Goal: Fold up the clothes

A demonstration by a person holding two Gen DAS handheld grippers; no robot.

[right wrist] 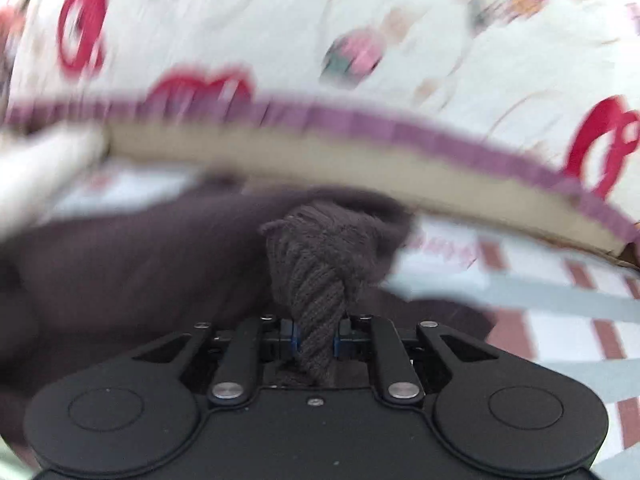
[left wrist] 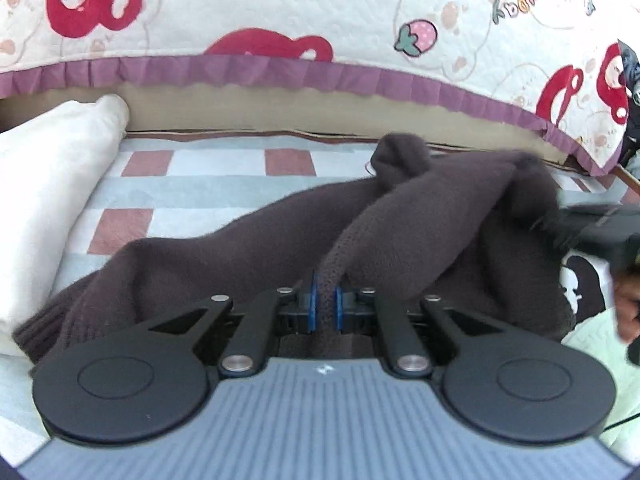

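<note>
Pinching a ribbed edge of the dark brown sweater [left wrist: 248,256], left tool [left wrist: 327,307] clamped, right tool [right wrist: 316,338] clamped on a bunched fold

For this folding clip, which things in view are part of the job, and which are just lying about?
Part of the job:
- dark brown knit sweater
- left tongs, shut on a bunched piece of it
- right tongs, shut on another bunch

Lying about:
- white folded cloth
- cartoon-print quilt
- checked bedsheet
- pale green fabric
</note>
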